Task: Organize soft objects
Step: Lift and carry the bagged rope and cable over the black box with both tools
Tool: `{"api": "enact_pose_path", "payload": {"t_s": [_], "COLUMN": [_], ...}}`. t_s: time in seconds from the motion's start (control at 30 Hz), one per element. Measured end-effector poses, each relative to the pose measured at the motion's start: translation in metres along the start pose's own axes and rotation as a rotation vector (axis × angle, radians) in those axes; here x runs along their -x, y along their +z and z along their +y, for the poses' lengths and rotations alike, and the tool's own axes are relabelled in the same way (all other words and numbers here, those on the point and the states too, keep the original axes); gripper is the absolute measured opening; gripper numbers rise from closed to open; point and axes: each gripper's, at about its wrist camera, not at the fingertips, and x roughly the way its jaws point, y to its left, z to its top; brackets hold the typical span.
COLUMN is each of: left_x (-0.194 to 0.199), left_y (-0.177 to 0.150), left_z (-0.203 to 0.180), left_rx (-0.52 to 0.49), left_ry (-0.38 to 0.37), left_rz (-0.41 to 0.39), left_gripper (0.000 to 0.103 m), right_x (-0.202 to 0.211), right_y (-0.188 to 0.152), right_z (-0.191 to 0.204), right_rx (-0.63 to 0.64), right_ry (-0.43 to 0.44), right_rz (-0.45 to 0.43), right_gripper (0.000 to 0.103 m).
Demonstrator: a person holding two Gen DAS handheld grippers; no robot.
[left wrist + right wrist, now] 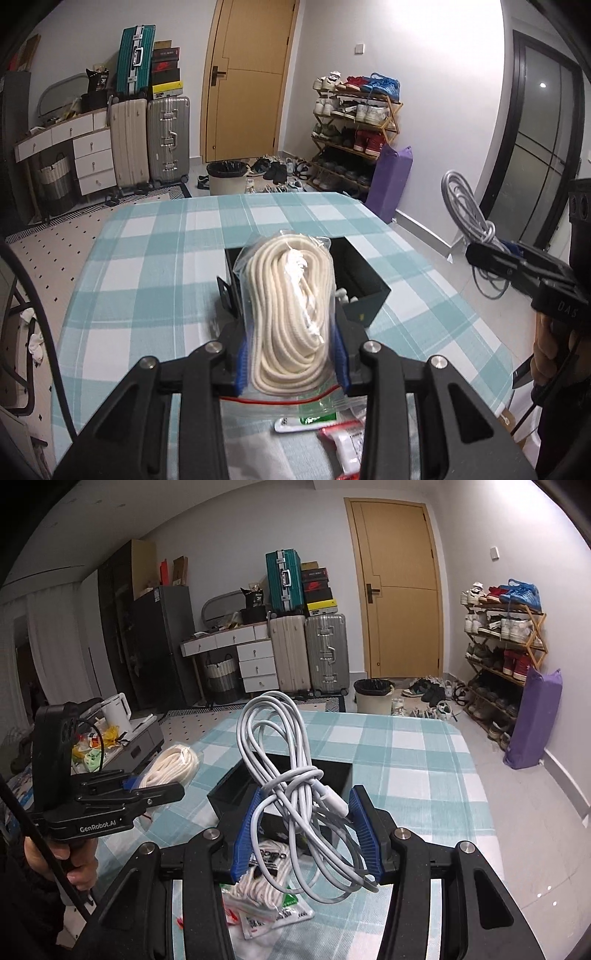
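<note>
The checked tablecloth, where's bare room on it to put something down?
Free: the far half of the checked tablecloth, between the black box and the table's far edge, and the strip right of the box. Crowded: the near edge, where small packets lie below the white cable and bagged rope.

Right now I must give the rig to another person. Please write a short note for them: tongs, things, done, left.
Left tongs: shut on bagged rope, held above the black box.
Right tongs: shut on white cable, also above the box.
On the checked cloth below: small packets, one with cord.
Done: box contents mostly hidden, cannot tell.
Left: probably put rope and cable into the box, then the packets.
</note>
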Motion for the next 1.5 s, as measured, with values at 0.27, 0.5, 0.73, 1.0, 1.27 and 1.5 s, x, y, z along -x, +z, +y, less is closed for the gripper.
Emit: {"api": "enact_pose_path", "payload": {"t_s": [0.27,0.5,0.73,1.0,1.27,1.5], "left_x": [-0.02,-0.054,-0.084,-0.107,-0.127,-0.134], "left_y": [0.017,0.018,0.017,0.02,0.018,0.017], "left_z": [0.003,0.006,0.013,0.012,0.009,0.011], "left_rx": [0.003,0.011,0.029,0.011,-0.01,-0.007], "left_ry": [0.009,0.009,0.013,0.019,0.026,0.031], "left_rz": [0.008,0.048,0.075,0.089,0.111,0.117], "left_gripper": [0.034,0.034,0.034,0.034,0.034,0.035], "right_x": [-0.03,-0.063,-0.097,-0.129,-0.158,-0.175], "right_y": [0.01,0.012,0.01,0.008,0.003,0.0], "right_z": [0.007,0.008,-0.002,-0.011,-0.014,-0.016], "right_rx": [0.002,-0.004,-0.035,-0.035,-0.036,-0.022], "right_ry": [0.029,0.049,0.052,0.048,0.066,0.057], "right_rz": [0.033,0.075,0.12,0.156,0.188,0.216], "right_gripper": [0.049,0.049,0.049,0.049,0.049,0.049]}}
